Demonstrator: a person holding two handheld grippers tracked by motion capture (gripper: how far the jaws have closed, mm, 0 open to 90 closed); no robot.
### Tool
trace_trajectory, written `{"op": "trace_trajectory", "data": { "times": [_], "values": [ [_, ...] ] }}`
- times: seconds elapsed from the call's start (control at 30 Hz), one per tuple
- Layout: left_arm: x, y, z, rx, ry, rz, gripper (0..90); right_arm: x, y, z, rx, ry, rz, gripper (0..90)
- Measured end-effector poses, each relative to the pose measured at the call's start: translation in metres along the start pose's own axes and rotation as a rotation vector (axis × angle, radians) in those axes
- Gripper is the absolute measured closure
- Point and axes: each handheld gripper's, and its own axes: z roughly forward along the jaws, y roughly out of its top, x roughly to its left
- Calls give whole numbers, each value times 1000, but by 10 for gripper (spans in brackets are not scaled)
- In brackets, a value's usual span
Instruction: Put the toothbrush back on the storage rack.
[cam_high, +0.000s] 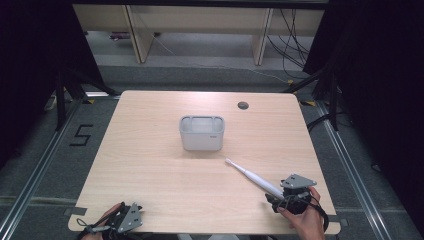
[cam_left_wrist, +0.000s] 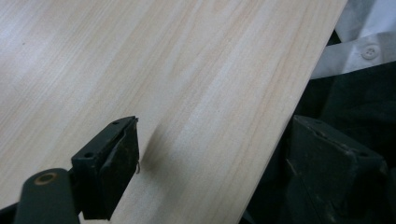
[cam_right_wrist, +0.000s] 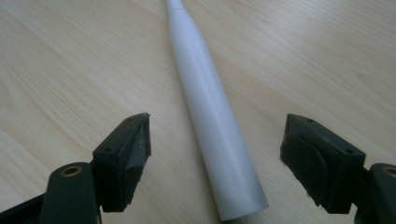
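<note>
A white electric toothbrush (cam_high: 252, 176) lies flat on the wooden table (cam_high: 165, 175), its head pointing toward a grey open-top box (cam_high: 201, 133) at the table's middle. My right gripper (cam_high: 283, 198) sits at the handle's near end, jaws open. In the right gripper view the toothbrush handle (cam_right_wrist: 210, 121) lies between the two pads (cam_right_wrist: 133, 154) with a gap on each side, so neither touches it. My left gripper (cam_high: 125, 220) rests at the front left table edge. Its jaws stand open in the left gripper view (cam_left_wrist: 210, 158), with nothing between them, one over the wood and one past the edge.
A small dark round hole (cam_high: 243, 105) sits near the table's far right. Black curtains and stand legs flank the table. A white shirt (cam_left_wrist: 359, 42) shows beyond the table edge in the left gripper view.
</note>
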Motion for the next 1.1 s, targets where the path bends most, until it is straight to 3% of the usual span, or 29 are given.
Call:
{"op": "trace_trajectory", "data": {
  "times": [0.13, 0.7, 0.83, 0.87, 1.1],
  "values": [
    [0, 0, 0, 1, -2, 3, 161, 1, 1, 0, 11, 2, 11, 248],
    [0, 0, 0, -10, -7, -1, 160, -1, 16, 5, 44, 17, -68, 292],
    [0, 0, 0, -10, -6, -2, 159, 1, 19, 4, 58, 24, -46, 311],
    [0, 0, 0, -10, -6, -2, 160, -2, 20, 4, 62, 17, -75, 321],
    [0, 0, 0, -1, -2, 0, 160, -1, 30, 5, 81, 27, -101, 344]
  ]
}}
